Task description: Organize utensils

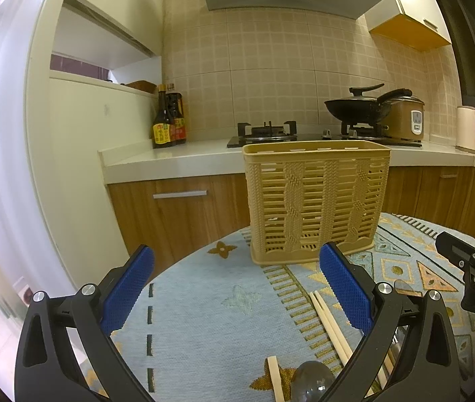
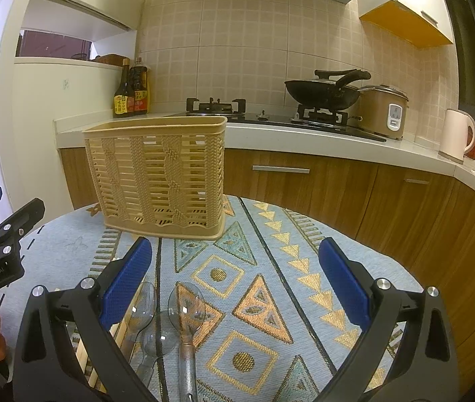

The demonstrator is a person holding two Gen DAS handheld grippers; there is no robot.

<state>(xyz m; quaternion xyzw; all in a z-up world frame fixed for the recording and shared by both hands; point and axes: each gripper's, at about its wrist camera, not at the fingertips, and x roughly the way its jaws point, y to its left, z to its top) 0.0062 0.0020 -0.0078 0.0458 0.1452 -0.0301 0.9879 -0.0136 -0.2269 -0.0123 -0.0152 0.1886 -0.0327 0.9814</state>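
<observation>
A beige slatted utensil basket point(image 1: 316, 201) stands upright and empty on the patterned tablecloth; it shows in the right wrist view point(image 2: 160, 181) at the far left. My left gripper point(image 1: 237, 288) is open and empty, hovering in front of the basket. Wooden chopsticks point(image 1: 329, 323) lie beneath its right finger, with another chopstick point(image 1: 276, 380) and a clear spoon point(image 1: 311, 382) near the bottom edge. My right gripper point(image 2: 235, 284) is open and empty above clear plastic spoons point(image 2: 187, 305) and chopsticks point(image 2: 120, 331). The right gripper also shows at the right edge of the left wrist view point(image 1: 472, 261).
The round table has a blue geometric cloth point(image 2: 271, 268). Behind it runs a kitchen counter point(image 2: 321, 137) with a gas hob, a black wok point(image 2: 321, 92), a rice cooker point(image 2: 383, 110), sauce bottles point(image 2: 132, 90) and a kettle point(image 2: 455, 134). Wooden cabinets stand below.
</observation>
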